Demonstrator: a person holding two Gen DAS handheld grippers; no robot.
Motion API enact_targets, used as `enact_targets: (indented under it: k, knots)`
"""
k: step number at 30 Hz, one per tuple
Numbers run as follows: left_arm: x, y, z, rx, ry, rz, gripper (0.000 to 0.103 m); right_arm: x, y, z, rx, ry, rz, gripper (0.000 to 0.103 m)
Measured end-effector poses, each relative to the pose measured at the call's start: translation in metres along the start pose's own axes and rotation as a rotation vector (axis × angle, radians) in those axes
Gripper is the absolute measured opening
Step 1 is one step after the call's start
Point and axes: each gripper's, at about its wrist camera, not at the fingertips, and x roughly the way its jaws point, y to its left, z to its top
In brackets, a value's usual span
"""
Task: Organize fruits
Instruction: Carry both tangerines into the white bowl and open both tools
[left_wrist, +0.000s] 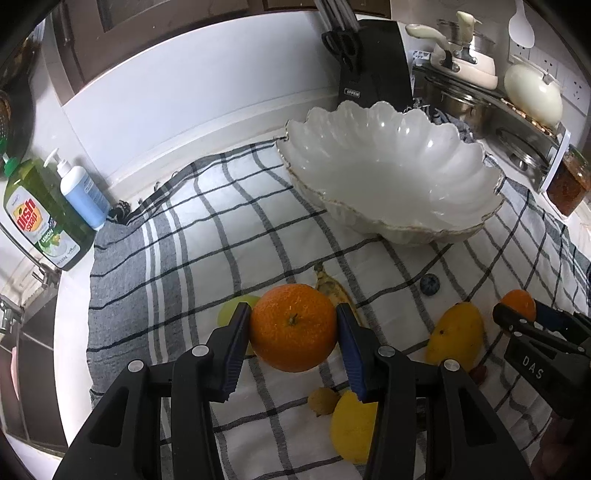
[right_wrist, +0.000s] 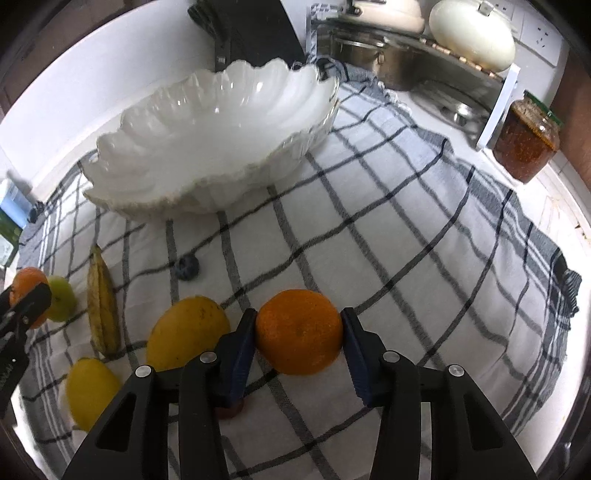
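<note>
Dish soap bottle (left_wrist: 44, 214); knife block (left_wrist: 373, 62); jar (right_wrist: 526, 142)

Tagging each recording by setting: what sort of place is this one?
Most likely a home kitchen counter. A knife block with scissors stands against the wall, steel pots sit on a rack, and a dish soap bottle stands beside what looks like a sink.

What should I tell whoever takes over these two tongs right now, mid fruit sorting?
Left tongs: shut on an orange, lifted off the cloth.
Right tongs: shut on a second orange.
White bowl: empty, at the back of the checked cloth.
On the cloth: mango, lemon, banana, green fruit, blueberry, small yellow fruit.
Done: both oranges gripped.
Left: put both in the bowl, then the rest.
</note>
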Motion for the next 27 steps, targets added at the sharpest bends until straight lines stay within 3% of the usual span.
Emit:
enact_targets:
  k: [17,27]
  knots:
    - [-0.028,-0.003,0.075,0.05,-0.128,-0.041,0.046,-0.05,-0.001,0.065,-0.019,-0.18,0.023,0.045]
    - [0.004,-0.014,0.133,0.08,-0.142,-0.08,0.046,-0.032,0.002,0.132,-0.033,-0.211,0.021,0.045]
